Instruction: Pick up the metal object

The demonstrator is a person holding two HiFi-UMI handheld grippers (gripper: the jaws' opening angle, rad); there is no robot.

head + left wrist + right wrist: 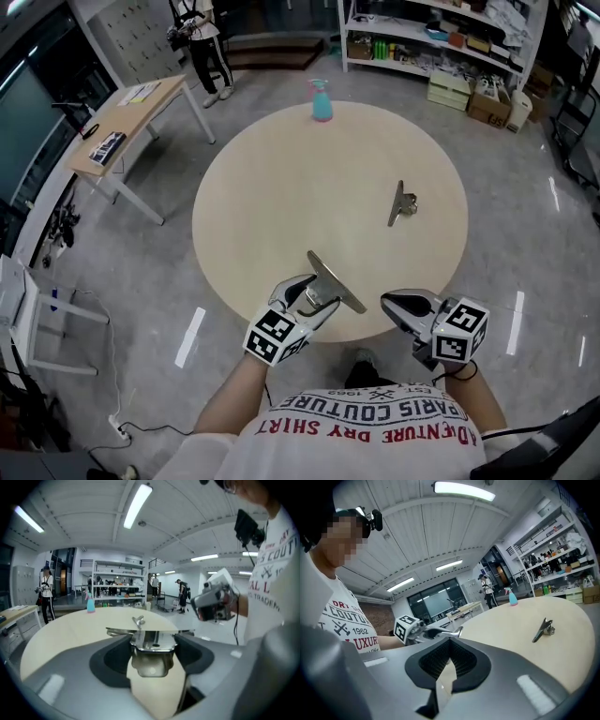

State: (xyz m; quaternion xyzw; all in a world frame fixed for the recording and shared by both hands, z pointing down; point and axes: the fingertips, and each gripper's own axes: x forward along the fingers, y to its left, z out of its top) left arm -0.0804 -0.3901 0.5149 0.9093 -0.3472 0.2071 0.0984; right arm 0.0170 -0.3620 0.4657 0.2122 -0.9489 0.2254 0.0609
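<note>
Grasp step, I judge: my left gripper jaws clamp the metal clip at the table's near edge. Right gripper jaws are together, empty. Next move calls for a steady lift.

Spray bottle at round table's far edge; metal clip right of centre; second metal clip at near edge, in left gripper.

Lab with stocked shelves and desk

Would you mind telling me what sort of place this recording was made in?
Probably a lab or workshop: open shelving stacked with boxes and supplies, a work desk off to the side, and a round table on a polished floor.
</note>
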